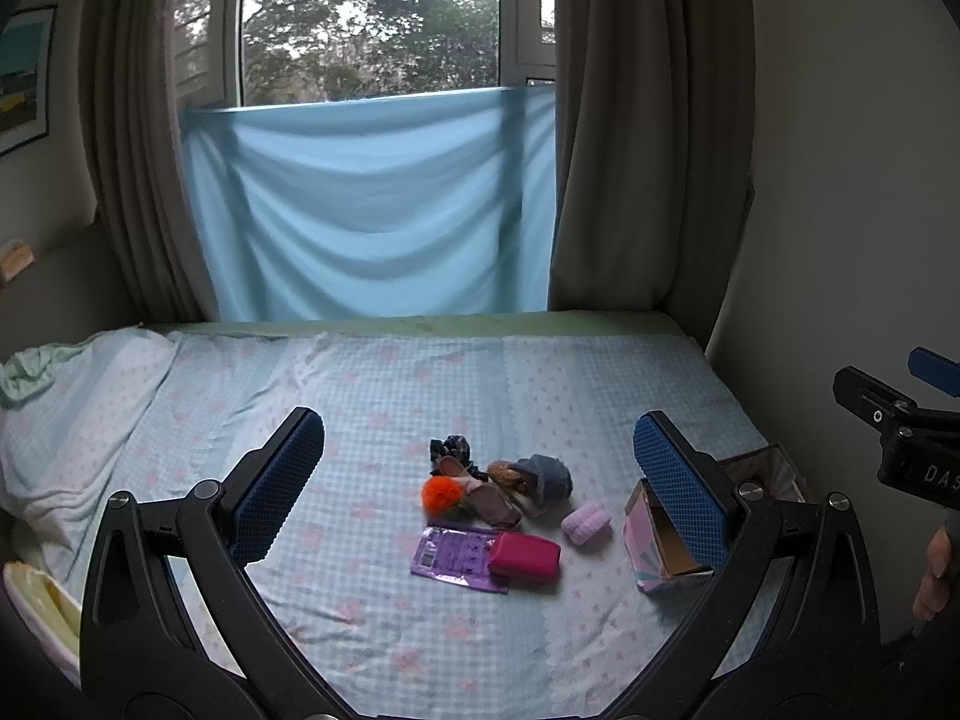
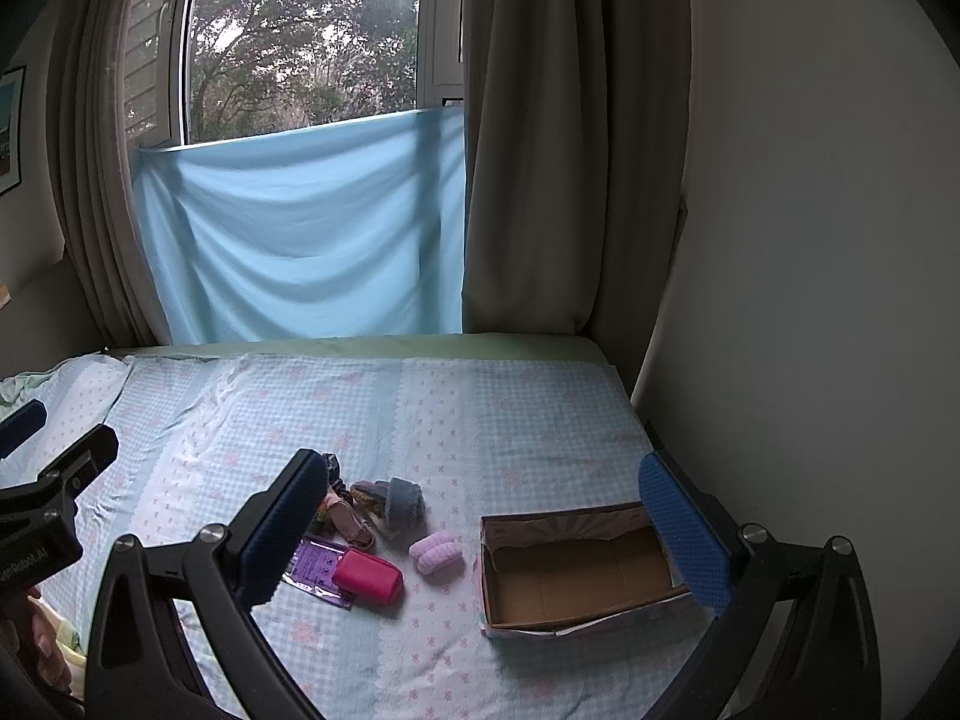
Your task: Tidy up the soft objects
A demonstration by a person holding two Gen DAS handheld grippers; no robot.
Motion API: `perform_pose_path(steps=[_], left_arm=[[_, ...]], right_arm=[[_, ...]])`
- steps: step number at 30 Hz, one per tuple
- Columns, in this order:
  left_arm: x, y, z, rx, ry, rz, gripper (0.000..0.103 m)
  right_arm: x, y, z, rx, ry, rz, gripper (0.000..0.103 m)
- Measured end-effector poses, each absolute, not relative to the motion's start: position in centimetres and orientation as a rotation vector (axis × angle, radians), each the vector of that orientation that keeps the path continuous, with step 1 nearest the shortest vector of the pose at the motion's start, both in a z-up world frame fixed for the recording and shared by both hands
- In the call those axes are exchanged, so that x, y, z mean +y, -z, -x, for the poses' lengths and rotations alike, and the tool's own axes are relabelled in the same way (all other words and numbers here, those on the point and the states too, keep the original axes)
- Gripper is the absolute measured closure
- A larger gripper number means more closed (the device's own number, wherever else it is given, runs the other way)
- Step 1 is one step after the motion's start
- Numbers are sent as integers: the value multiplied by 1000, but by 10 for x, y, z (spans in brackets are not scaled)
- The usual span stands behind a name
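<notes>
Soft things lay in a small pile on the bed (image 1: 372, 630): an orange pom-pom (image 1: 443, 493), a fuzzy blue slipper (image 2: 403, 507), a lilac puff (image 2: 436, 551). A cardboard box (image 2: 576, 576) sat just right. Both tools, left tool (image 1: 477, 483) and right tool (image 2: 480, 525), were spread apart, holding nothing.

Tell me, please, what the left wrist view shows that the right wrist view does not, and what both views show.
Only the left wrist view shows the orange pompom whole; in the right view a finger of the right tool hides it. Only the right wrist view shows the bare inside of the cardboard box; in the left view a finger of the left tool covers part of it. Both views show the bed, the pink pouch lying on the purple packet, the lilac roll, the blue fluffy slipper and the blue cloth under the window.
</notes>
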State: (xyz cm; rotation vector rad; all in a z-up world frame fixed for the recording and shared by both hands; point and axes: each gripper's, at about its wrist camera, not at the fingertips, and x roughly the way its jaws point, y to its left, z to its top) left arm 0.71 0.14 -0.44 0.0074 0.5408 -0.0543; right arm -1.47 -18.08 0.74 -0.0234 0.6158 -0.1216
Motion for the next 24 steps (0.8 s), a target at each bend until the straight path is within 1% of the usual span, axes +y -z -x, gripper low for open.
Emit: perform_pose_path(steps=[5, 11, 18, 24], left_arm=[[2, 9, -15, 568, 48, 12, 1], [4, 33, -34, 647, 13, 52, 1], [19, 85, -60, 747, 1, 110, 1], [43, 138, -102, 853, 32, 183, 1]], right_arm=[[-180, -1, 7, 641, 88, 14, 0], [-184, 21, -17, 705, 2, -7, 0], [-182, 71, -57, 791, -112, -60, 0], [-173, 120, -99, 869, -120, -119, 0]])
